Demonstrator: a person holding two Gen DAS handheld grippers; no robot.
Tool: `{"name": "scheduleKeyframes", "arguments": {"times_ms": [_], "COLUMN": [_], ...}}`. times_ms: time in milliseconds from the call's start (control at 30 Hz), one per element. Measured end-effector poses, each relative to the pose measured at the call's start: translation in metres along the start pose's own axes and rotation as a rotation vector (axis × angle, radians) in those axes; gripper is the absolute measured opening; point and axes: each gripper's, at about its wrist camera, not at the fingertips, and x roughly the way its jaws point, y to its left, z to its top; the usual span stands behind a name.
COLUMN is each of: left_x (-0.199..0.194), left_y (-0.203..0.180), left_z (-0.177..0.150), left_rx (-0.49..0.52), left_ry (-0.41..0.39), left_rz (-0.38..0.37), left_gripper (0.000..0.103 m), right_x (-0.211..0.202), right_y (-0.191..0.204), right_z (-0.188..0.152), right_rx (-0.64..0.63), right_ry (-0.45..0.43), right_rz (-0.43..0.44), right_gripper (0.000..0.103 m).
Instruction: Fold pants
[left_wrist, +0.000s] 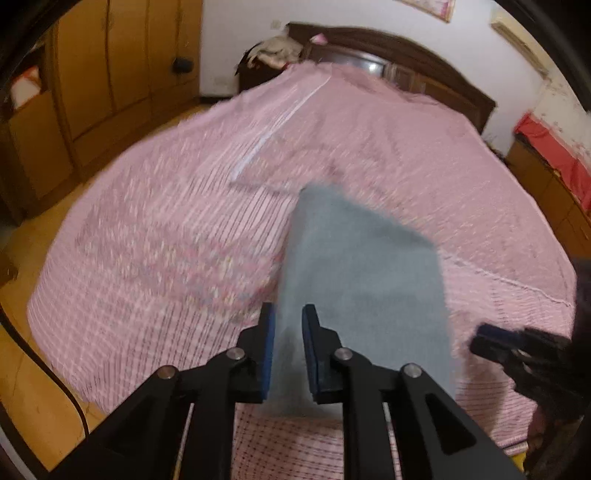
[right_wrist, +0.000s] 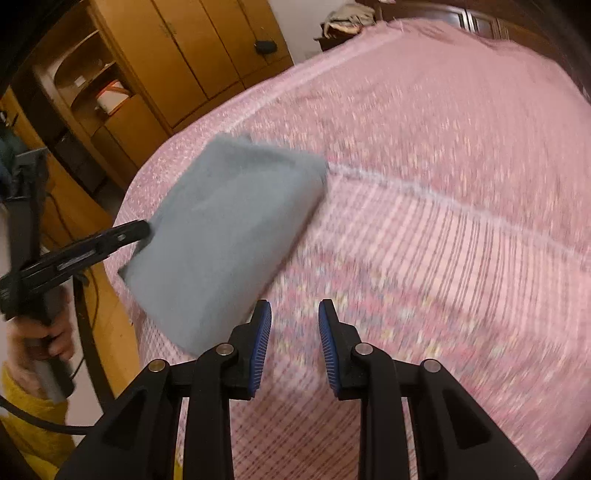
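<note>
Left wrist view: folded grey pants (left_wrist: 365, 269) lie on the pink bed (left_wrist: 166, 236), near its close edge, as a thick soft bundle. Left claw (left_wrist: 288, 350) has the near edge of the cloth between its blue pads, jaws narrowly apart; whether the pads press it, cannot tell. Judged light, limp, prone to unfolding; best held at the stacked edge. Right claw (left_wrist: 491, 338) shows at the far right, blurred.

Right wrist view: right claw (right_wrist: 294, 343) stands apart, empty, above the bedspread just beside the pants (right_wrist: 225, 240). Left claw (right_wrist: 142, 230) meets the bundle's left edge.
</note>
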Motion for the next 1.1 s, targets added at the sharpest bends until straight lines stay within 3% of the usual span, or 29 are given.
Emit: {"name": "scheduleKeyframes", "arguments": {"times_ms": [100,300,467,567,700,933,1100], "left_x": [-0.001,0.048,0.082,0.095,0.105,0.071,0.040], "left_y": [-0.012,-0.023,-0.030,-0.022,-0.012,-0.006,0.000], "left_z": [0.015,0.048,0.061,0.062,0.060,0.052,0.030], "left_rx": [0.038,0.074,0.134,0.095,0.061,0.079,0.081], "left_ry": [-0.034,0.005,0.044,0.069,0.078,0.080,0.097], "left_rz": [-0.047,-0.186,-0.088,-0.093,-0.045,-0.059,-0.120], "left_gripper": [0.014,0.014,0.014,0.015,0.014,0.014,0.015], "right_x": [0.002,0.019,0.042,0.057,0.073,0.063,0.035], "right_y": [0.003,0.012,0.017,0.015,0.013,0.015,0.031], "right_z": [0.018,0.044,0.058,0.063,0.063,0.063,0.044], "right_rx": [-0.017,-0.011,-0.018,-0.032,-0.033,-0.010,-0.041], "right_ry": [-0.032,-0.080,-0.097,-0.101,-0.104,-0.114,-0.098], "right_rz": [0.007,0.041,0.042,-0.001,-0.027,-0.040,0.021], "right_gripper": [0.028,0.028,0.028,0.028,0.028,0.028,0.028]}}
